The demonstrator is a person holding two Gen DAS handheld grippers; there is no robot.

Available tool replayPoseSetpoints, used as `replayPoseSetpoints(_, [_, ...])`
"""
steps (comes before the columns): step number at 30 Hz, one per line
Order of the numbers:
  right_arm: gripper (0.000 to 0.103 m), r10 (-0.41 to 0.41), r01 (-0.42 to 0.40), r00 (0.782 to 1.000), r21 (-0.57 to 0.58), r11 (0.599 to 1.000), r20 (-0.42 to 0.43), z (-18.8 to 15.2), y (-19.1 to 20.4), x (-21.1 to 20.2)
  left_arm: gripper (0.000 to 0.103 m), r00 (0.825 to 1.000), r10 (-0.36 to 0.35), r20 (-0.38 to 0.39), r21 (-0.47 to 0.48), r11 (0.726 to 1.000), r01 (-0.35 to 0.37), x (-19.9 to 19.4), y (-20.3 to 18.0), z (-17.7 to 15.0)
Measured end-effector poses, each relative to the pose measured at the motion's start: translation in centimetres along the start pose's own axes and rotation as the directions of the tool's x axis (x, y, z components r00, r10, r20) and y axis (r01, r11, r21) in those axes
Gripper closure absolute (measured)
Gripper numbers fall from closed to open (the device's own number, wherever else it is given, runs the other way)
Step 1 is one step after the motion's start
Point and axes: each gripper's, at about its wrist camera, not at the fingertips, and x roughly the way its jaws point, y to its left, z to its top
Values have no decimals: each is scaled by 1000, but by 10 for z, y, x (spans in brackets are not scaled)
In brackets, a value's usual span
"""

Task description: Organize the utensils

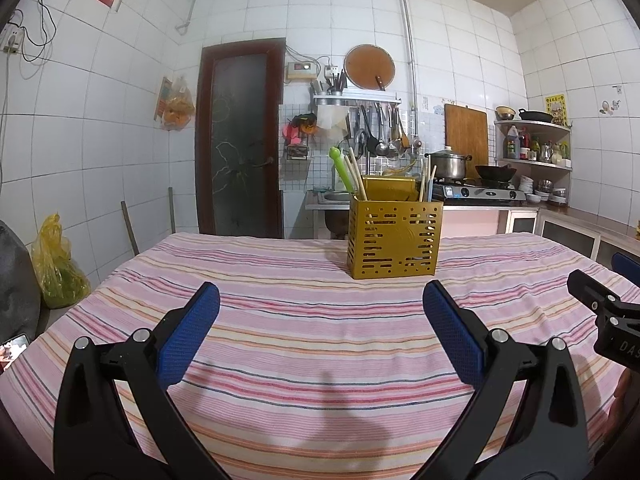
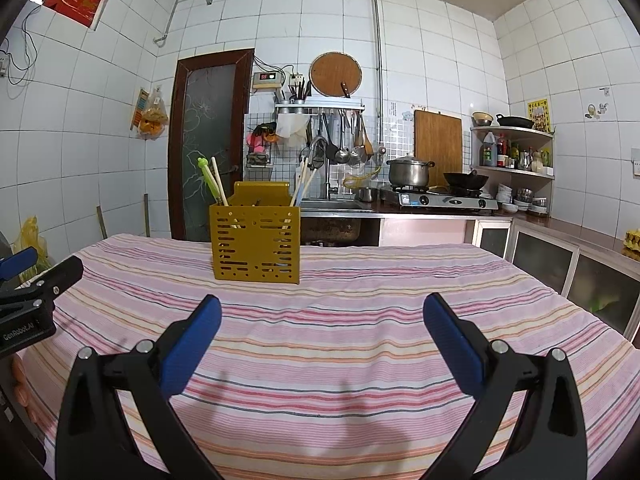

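Gold slotted utensil holder (image 1: 395, 240) upright on striped desk (image 1: 280, 320), chopsticks (image 1: 357, 178) and green-handled utensil (image 1: 341, 170) standing in it, ahead of both empty, jaws-apart units: left hand-held gripper (image 1: 320, 304) has holder ahead-right, right hand-held gripper (image 2: 322, 314) ahead-left, neither clearly nearer.

Left gripper (image 1: 321, 300) and right gripper (image 2: 322, 312): each has two black plastic arms with triangular cut-outs, joined by round silver screws and tipped with textured blue pads (image 1: 188, 336). Seen from the side, the housings carry white lettering, "GenRobot.AI" on the left unit and "DAS" on the right. A strip of skin shows beside each housing.
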Motion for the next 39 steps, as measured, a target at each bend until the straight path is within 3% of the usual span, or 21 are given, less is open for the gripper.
replayPoseSetpoints(39, [4,0,0,1000,-2,1000,-2,1,-1,-1,5,1000,-6,-1,7,1000,6,0,-2,0])
